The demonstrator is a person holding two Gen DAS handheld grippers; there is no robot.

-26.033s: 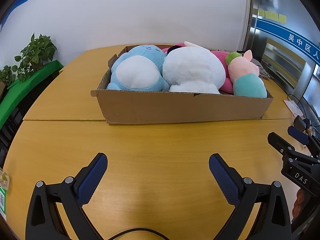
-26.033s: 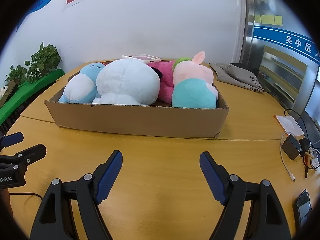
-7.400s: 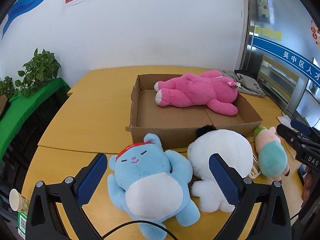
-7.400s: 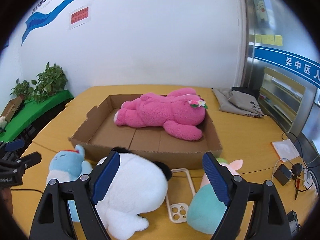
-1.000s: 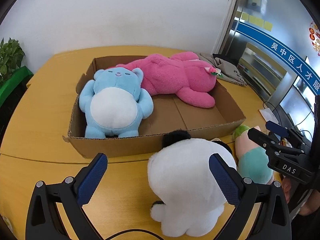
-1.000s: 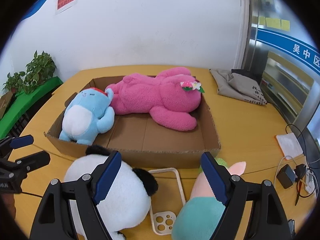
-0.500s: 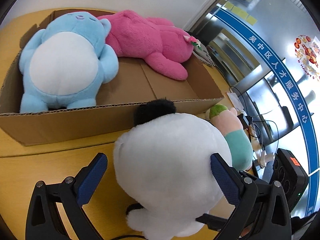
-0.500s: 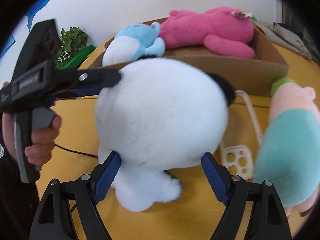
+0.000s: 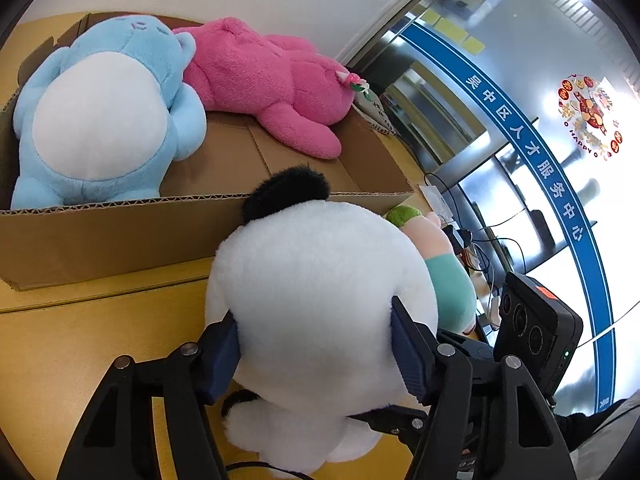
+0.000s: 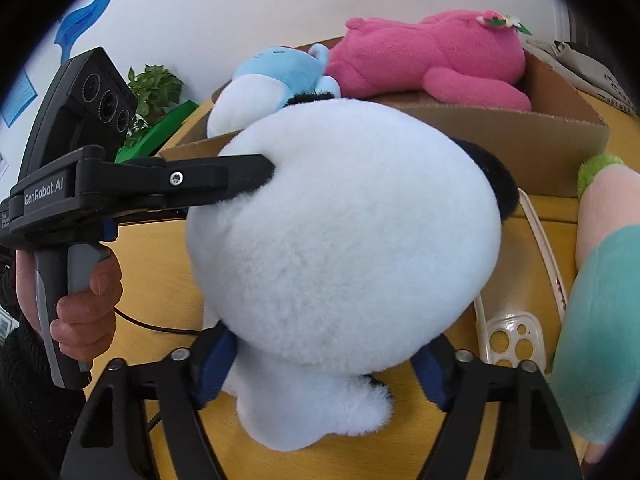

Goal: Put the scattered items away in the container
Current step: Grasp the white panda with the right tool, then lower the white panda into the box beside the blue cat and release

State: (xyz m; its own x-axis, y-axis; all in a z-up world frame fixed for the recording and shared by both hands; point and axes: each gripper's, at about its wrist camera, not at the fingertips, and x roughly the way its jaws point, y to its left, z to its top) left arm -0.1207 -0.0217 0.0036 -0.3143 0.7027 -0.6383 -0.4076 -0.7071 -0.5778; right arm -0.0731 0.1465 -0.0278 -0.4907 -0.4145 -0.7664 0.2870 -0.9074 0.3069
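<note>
A white plush with black ears (image 9: pixel 316 292) (image 10: pixel 344 216) sits on the wooden table in front of the cardboard box (image 9: pixel 120 232) (image 10: pixel 520 128). My left gripper (image 9: pixel 316 344) is shut on its body from both sides. My right gripper (image 10: pixel 324 368) is shut on its lower part, blue pads pressed into the fur. The left gripper's finger (image 10: pixel 224 176) also shows in the right wrist view, dug into the plush. A blue plush (image 9: pixel 108 116) (image 10: pixel 272 76) and a pink plush (image 9: pixel 272 84) (image 10: pixel 436 60) lie in the box. A pink-and-teal plush (image 9: pixel 444 272) (image 10: pixel 600 300) lies on the table to the right.
A white phone case (image 10: pixel 516 336) lies on the table under the white plush's right side. A potted plant (image 10: pixel 156 92) stands at the far left. Cables and chargers (image 9: pixel 472 240) lie at the table's right edge. A grey cloth (image 10: pixel 580 68) lies behind the box.
Both grippers have closed from open onto the white plush. The left gripper has moved in closer to it.
</note>
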